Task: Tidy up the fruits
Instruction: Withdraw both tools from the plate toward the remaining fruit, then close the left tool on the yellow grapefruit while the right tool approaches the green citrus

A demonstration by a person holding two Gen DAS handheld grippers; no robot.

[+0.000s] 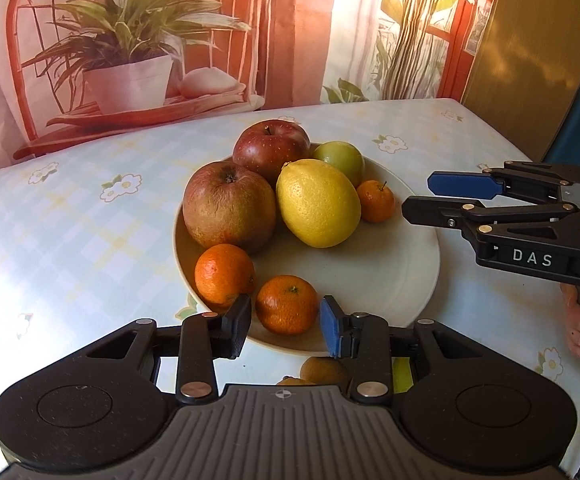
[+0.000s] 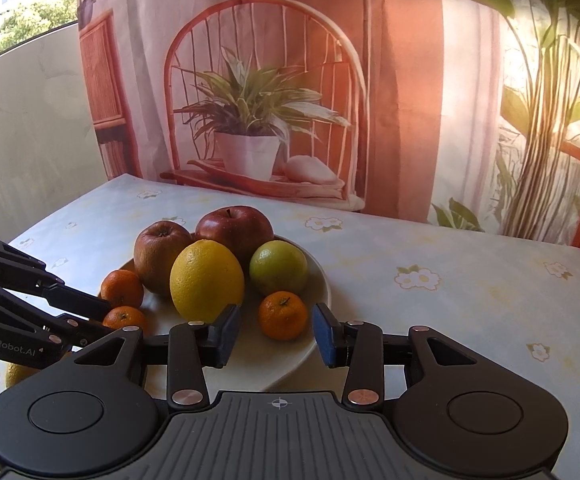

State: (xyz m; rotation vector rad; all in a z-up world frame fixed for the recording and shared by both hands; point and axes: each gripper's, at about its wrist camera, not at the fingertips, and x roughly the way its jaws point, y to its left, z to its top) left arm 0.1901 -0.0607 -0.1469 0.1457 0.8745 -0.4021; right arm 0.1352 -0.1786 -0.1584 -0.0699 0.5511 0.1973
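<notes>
A cream plate [image 1: 389, 280] [image 2: 290, 356] holds two apples [image 1: 228, 204] [image 1: 270, 145], a lemon [image 1: 317, 202] [image 2: 206, 280], a green fruit [image 1: 339, 158] [image 2: 278, 266] and three mandarins. My left gripper [image 1: 286, 326] is open, its fingers either side of the nearest mandarin [image 1: 286, 309], not touching. My right gripper [image 2: 274, 332] is open, its fingers flanking another mandarin [image 2: 282, 314] [image 1: 375, 200]. It also shows in the left wrist view [image 1: 419, 196], open, right of the plate. The third mandarin [image 1: 224, 274] sits at the plate's left front.
The table wears a pale flowered cloth [image 1: 70, 240] [image 2: 449, 300]. A printed backdrop with a plant [image 1: 130, 48] hangs behind the table. A yellow fruit [image 1: 321, 370] lies on the cloth under my left gripper. The left gripper's arm [image 2: 30, 312] crosses the plate's left side.
</notes>
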